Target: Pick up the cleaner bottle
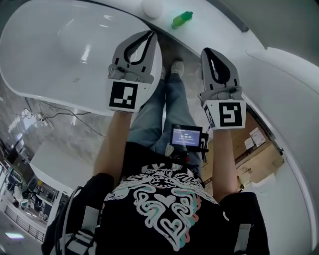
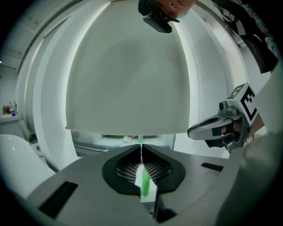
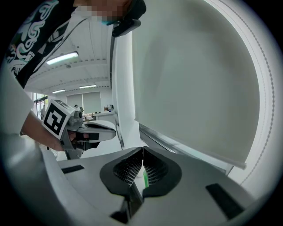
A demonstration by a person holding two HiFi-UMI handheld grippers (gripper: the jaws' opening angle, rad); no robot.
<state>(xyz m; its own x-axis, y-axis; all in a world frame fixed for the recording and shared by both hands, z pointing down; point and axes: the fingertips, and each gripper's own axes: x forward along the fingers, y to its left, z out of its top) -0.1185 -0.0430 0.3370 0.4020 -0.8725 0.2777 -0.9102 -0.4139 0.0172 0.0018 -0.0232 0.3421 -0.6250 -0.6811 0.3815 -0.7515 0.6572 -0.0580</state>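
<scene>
Green in colour, the cleaner bottle (image 1: 182, 19) rests on a white ledge (image 1: 212, 17) at 12 o'clock in the head view, well apart from both tools. It lies at about 1 o'clock from the left gripper (image 1: 151, 34) and at 11 o'clock from the right gripper (image 1: 207, 51). If it stands or lies, I cannot tell. Just beside the bottle, at its 10 o'clock, there is a white round object (image 1: 152, 7).

Both grippers are held forward side by side, each by a bare forearm, with the marker cubes turned up to the head camera. In the left gripper view the two jaws are pressed together, the tips meet in one thin line and nothing is between them – only a green streak shows through the opening behind the tips. The right gripper view shows the same: jaws closed, tips touching, nothing pinched.

Below the left gripper, from 9 to 11 o'clock, spreads a big glossy white shell (image 1: 55, 50). Cardboard boxes (image 1: 259, 154) lie at 4 o'clock – near the right forearm. A small screen (image 1: 186, 136) hangs at the person's waist, near the centre.
</scene>
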